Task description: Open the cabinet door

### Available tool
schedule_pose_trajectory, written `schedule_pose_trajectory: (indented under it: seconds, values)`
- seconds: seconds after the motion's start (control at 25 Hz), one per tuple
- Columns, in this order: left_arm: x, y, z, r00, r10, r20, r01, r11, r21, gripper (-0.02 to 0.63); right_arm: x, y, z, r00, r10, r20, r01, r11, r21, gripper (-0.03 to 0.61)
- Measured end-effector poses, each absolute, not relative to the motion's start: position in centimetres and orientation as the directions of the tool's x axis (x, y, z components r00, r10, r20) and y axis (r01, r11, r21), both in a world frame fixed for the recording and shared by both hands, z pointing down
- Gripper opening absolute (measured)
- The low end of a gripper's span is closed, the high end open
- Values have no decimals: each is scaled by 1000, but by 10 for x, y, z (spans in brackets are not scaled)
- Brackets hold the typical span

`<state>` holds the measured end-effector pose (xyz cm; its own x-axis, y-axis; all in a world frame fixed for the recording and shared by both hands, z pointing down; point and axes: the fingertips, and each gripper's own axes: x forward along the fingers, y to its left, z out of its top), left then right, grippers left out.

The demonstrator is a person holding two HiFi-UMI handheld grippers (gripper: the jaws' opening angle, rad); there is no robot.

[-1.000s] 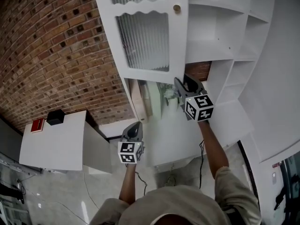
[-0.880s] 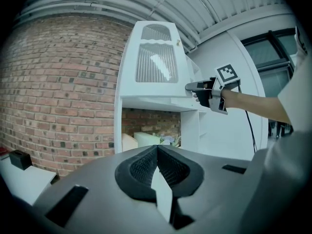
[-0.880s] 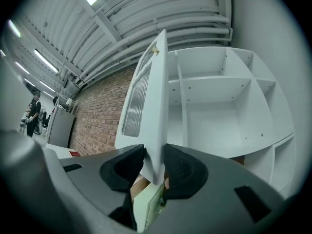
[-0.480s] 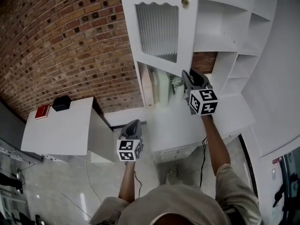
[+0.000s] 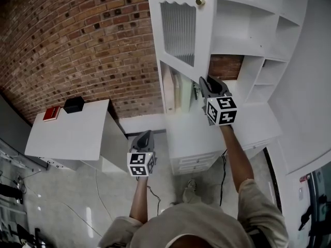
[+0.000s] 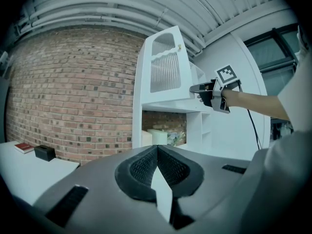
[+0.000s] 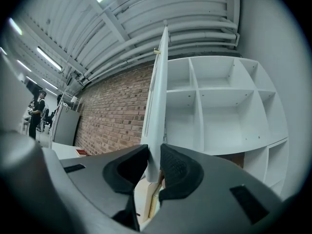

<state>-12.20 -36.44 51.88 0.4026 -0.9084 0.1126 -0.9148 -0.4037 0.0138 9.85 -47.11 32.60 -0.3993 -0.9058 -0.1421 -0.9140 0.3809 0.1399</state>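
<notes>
The cabinet door (image 5: 181,27) sits between the jaws of the right hand-held gripper (image 5: 205,80), rising from it toward 12 o'clock in the head view. In the right gripper view the door (image 7: 157,106) shows edge-on. Its lower corner drops into the right hand-held gripper (image 7: 154,155), whose jaws have just been closing and now stand narrow, one pad against each face of the panel.

The left hand-held gripper (image 5: 145,134) hangs well apart at 7 o'clock of the right one, over the floor. Its jaws (image 6: 156,150) are together with nothing between them.

There are two hand-held grippers, one door, one knob (image 5: 199,2), one red book (image 5: 50,113) and one black box (image 5: 74,104).

The door is white and swung out from the white shelving unit (image 5: 248,19). It carries two ribbed glass panes with scalloped top edges, the lower pane (image 5: 179,32) the larger. The small brass knob sits near the door's free edge.

The book and box lie near each other on the white bench (image 5: 67,136), at 9 o'clock of the left hand-held gripper, before a brick wall (image 5: 77,40).
</notes>
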Motion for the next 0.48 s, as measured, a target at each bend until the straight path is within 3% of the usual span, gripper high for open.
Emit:
schedule_pose_trajectory:
  seconds: [0.48]
  values:
    - [-135, -318, 518, 372, -923, 102, -928, -371, 29, 26, 48, -438, 325, -432, -889, -149, -897, 406, 177, 87]
